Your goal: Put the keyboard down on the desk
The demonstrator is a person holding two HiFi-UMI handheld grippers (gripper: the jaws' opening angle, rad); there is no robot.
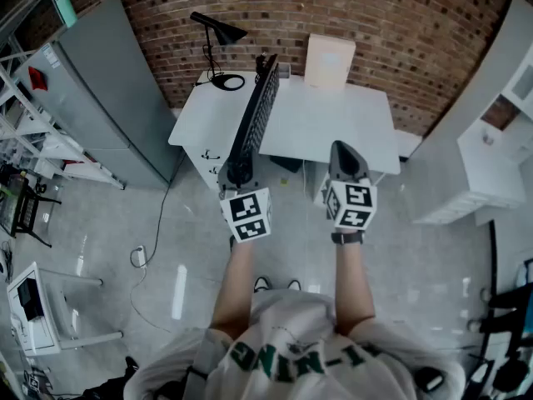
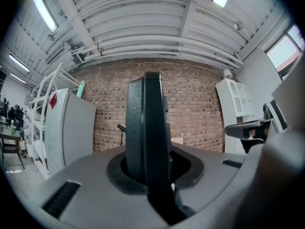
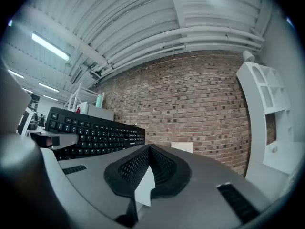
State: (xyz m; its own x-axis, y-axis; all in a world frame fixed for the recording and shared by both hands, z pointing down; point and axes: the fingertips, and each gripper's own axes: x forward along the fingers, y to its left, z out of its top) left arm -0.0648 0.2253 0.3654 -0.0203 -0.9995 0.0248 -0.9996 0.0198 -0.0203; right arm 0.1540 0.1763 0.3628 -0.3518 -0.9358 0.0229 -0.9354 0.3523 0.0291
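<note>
A black keyboard is held on its long edge, with its far end over the white desk. My left gripper is shut on its near end. In the left gripper view the keyboard stands edge-on between the pads, rising from my left gripper. To its right my right gripper hangs before the desk's front edge, shut with nothing in it. In the right gripper view my right gripper has its pads together, and the keyboard's keys face it from the left.
On the desk stand a black lamp at the back left and a pale box against the brick wall. A grey cabinet stands to the left and a white shelf unit to the right. A cable runs across the floor.
</note>
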